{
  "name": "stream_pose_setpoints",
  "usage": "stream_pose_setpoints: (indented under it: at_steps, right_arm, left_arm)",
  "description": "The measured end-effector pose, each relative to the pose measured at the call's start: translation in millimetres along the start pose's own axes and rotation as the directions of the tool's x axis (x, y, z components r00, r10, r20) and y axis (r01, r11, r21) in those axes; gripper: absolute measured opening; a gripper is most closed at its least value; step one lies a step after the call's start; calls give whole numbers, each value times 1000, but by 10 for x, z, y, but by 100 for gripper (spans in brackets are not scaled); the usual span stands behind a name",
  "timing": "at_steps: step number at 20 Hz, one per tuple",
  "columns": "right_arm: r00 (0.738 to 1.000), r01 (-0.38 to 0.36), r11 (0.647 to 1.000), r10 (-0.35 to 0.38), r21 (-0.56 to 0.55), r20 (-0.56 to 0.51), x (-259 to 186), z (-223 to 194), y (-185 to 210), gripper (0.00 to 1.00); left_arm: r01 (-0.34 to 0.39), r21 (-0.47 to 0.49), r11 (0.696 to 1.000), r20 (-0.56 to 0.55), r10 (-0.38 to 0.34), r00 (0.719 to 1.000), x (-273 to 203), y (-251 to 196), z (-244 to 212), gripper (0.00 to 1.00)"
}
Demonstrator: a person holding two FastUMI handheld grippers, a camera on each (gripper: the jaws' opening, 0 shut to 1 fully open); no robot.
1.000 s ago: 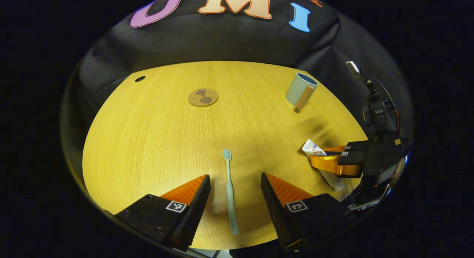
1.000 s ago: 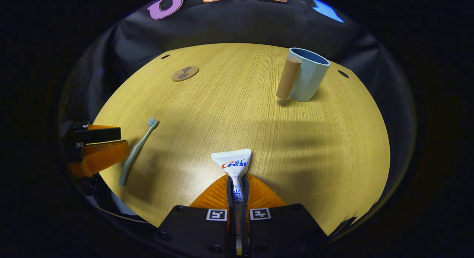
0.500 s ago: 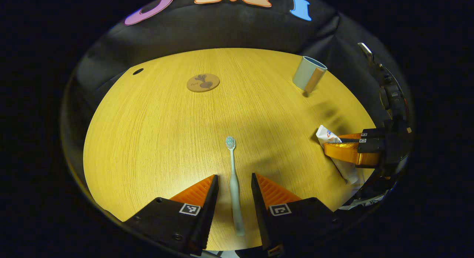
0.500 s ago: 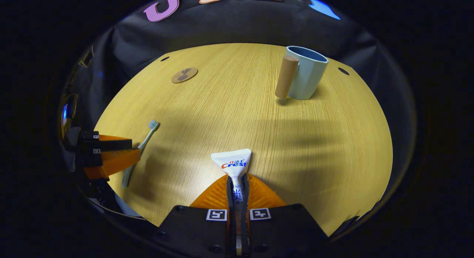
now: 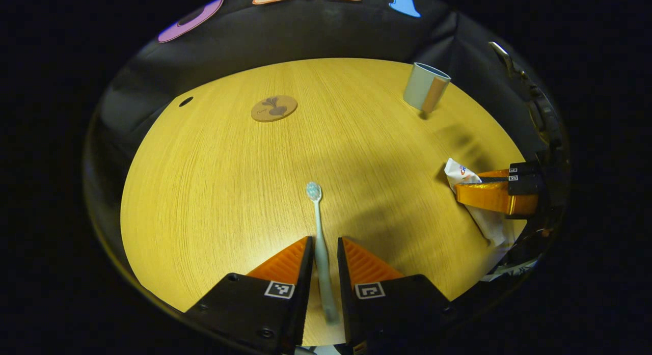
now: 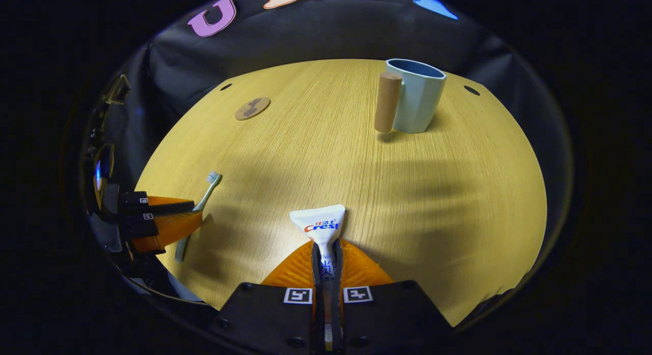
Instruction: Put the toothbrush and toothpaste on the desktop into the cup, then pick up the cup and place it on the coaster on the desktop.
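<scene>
In the left gripper view the left gripper [image 5: 322,253] has its jaws nearly closed around the toothbrush [image 5: 319,227] lying near the worktop's [image 5: 214,182] front edge, while in the right gripper view the right gripper [image 6: 326,258], jaws clamped on the toothpaste tube [image 6: 321,227], must next carry it to the cup [image 6: 415,95] at the far right edge.

One toothbrush [image 5: 319,227], one toothpaste tube [image 6: 321,225], one cup [image 6: 415,95], one coaster [image 5: 273,108], two grippers [image 5: 323,253] [image 6: 326,258]

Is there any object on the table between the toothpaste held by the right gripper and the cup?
Nothing visible. In the right gripper view, only bare table lies between the toothpaste and the cup.
</scene>
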State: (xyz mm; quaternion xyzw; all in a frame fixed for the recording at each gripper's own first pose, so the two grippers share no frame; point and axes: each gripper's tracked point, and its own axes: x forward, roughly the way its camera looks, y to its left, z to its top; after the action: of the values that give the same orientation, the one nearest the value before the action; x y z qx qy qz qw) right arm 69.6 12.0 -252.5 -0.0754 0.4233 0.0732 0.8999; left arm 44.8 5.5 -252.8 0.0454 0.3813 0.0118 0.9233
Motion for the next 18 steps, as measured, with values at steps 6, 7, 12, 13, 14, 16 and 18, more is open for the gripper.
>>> stream_pose_setpoints:
  at_steps: [6,7,12,13,14,16,18]
  right_arm:
    - [1000,-5,1000,5,11,1,-12,37,6,8]
    - [1000,-4,1000,4,9,2,-17,39,5,8]
    - [1000,-4,1000,4,-3,0,-2,37,-2,8]
    - [1000,-3,1000,3,-2,0,-2,44,0,8]
    - [1000,-3,1000,3,-3,0,-2,41,-2,8]
    - [1000,-2,1000,2,-6,1,4,38,0,8]
    - [1000,1,1000,-1,-10,1,2,45,-2,8]
  left_arm:
    - [6,-18,1000,-1,-6,1000,-7,-30,-1,23]
    - [4,-22,1000,0,-4,1000,5,-35,0,10]
    - [27,-22,999,7,-27,1000,5,-34,22,0]
    - [27,-30,999,21,-26,999,6,-33,26,0]
    - [22,-32,999,34,-21,999,9,-21,35,0]
    - [12,-36,999,51,-11,999,-26,-12,57,0]
    - [11,-60,998,75,-7,997,-86,2,116,0]
